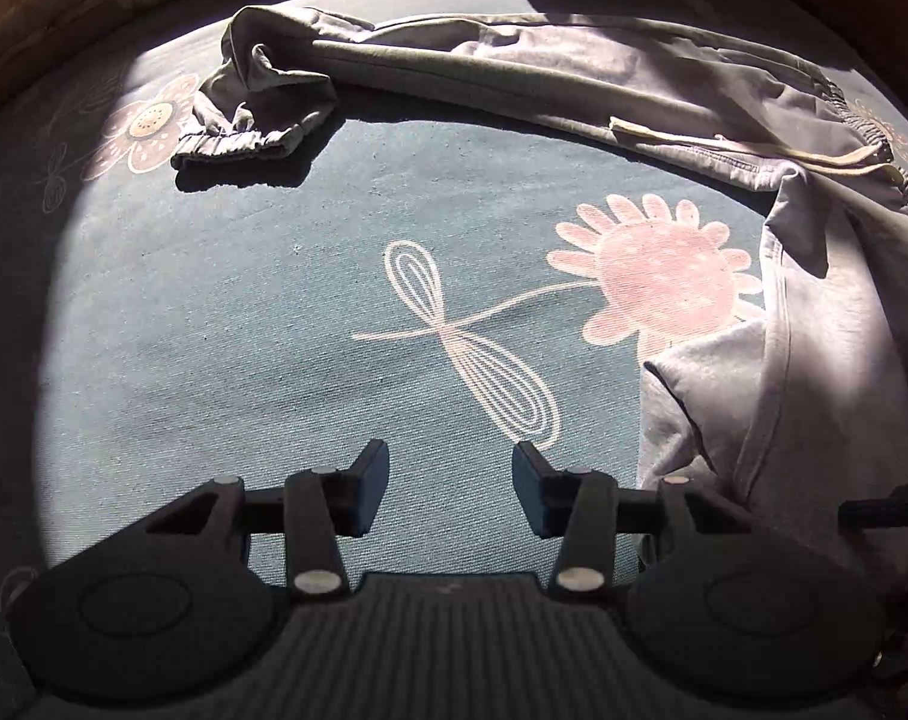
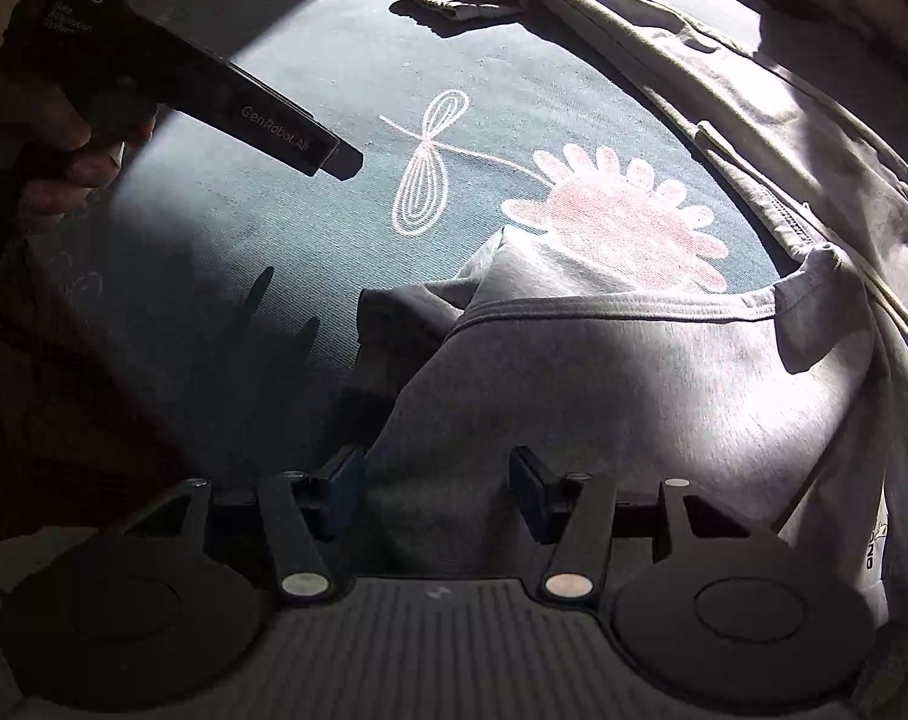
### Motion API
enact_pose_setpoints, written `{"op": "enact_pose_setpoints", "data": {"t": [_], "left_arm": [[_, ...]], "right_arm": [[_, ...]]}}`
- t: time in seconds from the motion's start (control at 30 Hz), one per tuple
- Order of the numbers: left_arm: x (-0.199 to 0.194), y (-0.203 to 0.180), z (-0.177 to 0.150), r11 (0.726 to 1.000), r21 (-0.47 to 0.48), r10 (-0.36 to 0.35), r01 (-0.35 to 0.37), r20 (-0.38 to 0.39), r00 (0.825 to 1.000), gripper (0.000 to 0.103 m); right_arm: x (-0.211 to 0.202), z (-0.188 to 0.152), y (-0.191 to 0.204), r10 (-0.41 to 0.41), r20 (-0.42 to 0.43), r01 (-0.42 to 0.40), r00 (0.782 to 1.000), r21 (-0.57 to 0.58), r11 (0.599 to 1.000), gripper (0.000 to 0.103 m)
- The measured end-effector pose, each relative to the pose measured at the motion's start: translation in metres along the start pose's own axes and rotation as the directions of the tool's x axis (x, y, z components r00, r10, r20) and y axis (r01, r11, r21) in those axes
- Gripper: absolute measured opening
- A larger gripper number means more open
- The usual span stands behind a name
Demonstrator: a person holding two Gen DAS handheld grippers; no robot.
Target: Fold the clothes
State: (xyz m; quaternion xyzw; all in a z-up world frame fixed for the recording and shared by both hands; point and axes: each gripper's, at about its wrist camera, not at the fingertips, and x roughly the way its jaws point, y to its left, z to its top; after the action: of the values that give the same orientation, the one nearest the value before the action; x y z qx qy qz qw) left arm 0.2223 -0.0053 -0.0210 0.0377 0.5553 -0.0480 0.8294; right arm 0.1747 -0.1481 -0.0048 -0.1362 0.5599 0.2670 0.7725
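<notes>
clearly "genrobot.ai" and "das" mark the left tongs [image 2: 333, 159].

Harsh sunlight; deep shadows; fisheye-warped edges

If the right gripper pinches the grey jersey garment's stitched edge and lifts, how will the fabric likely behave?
The grey jersey garment looks floppy: it already lies in soft folds, so it would probably drape and sag. It seems light, thin knit. The open right gripper may grip only one layer, since a corner is doubled over on the blue floral cloth.
</notes>
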Motion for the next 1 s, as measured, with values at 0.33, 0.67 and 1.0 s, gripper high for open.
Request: {"op": "enact_pose_setpoints", "data": {"t": [0.33, 0.67, 1.0], "left_arm": [[-0.007, 0.004, -0.022, 0.999, -0.048, -0.016, 0.015, -0.022, 1.0, 0.047], [-0.005, -0.025, -0.027, 0.989, -0.031, -0.149, 0.147, -0.043, 0.988, 0.047], [0.011, -0.054, -0.019, 0.98, -0.002, -0.197, 0.197, -0.038, 0.98, 0.056]], "right_arm": [[0.019, -0.005, 0.023, -0.258, 0.021, 0.25, 0.966, -0.336, 0.908, 0.014], [-0.019, 0.069, -0.084, -0.393, 0.174, 0.402, 0.903, -0.014, 0.916, 0.011], [-0.008, 0.102, -0.16, -0.538, 0.189, 0.508, 0.822, 0.187, 0.841, 0.035]]}}
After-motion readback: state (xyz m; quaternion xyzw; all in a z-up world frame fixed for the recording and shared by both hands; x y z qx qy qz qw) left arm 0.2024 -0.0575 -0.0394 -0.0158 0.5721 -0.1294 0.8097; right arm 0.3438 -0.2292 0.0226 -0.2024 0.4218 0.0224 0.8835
